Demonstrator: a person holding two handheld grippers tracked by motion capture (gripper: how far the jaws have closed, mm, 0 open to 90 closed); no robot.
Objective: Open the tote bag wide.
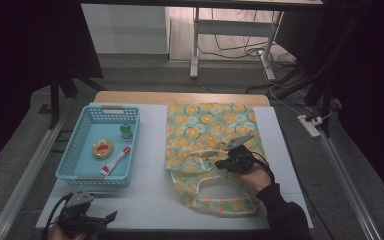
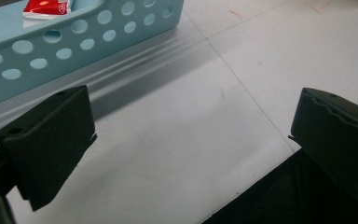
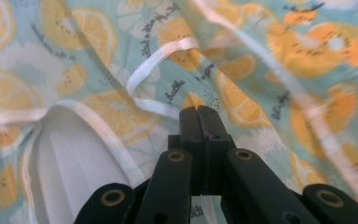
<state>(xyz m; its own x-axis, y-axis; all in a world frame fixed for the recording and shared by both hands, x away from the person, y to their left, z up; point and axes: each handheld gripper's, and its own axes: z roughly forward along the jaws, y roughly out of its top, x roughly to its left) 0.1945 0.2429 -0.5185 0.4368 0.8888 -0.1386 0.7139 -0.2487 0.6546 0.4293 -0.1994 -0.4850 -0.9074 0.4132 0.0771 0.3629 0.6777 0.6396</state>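
Right gripper (image 1: 219, 163) is seen over the fruit-print cloth bag (image 1: 211, 131) on the right half of the white table mat (image 1: 152, 150); in the right gripper view its jaws are pressed together at the tips, pinched on the bag fabric close to a white strap (image 3: 161, 63), though how much cloth is actually caught between the pads is hard to tell since the tips hide it; fabric around the tips looks lifted and creased. Bag is laid flat with its mouth and loop handles toward the person, one handle (image 1: 220, 202) spread out at the near edge. Left gripper (image 1: 112, 216) is held low at the near-left corner of the mat, jaws wide apart with nothing between them; bare mat is seen between them in the left gripper view. Light-blue perforated basket (image 1: 78, 145) is placed just beyond it on the left half of the mat, well apart from the bag; a red-and-white tube (image 1: 116, 160), a round yellow tin (image 1: 102, 148) and a small green-capped item (image 1: 126, 131) are lying inside.
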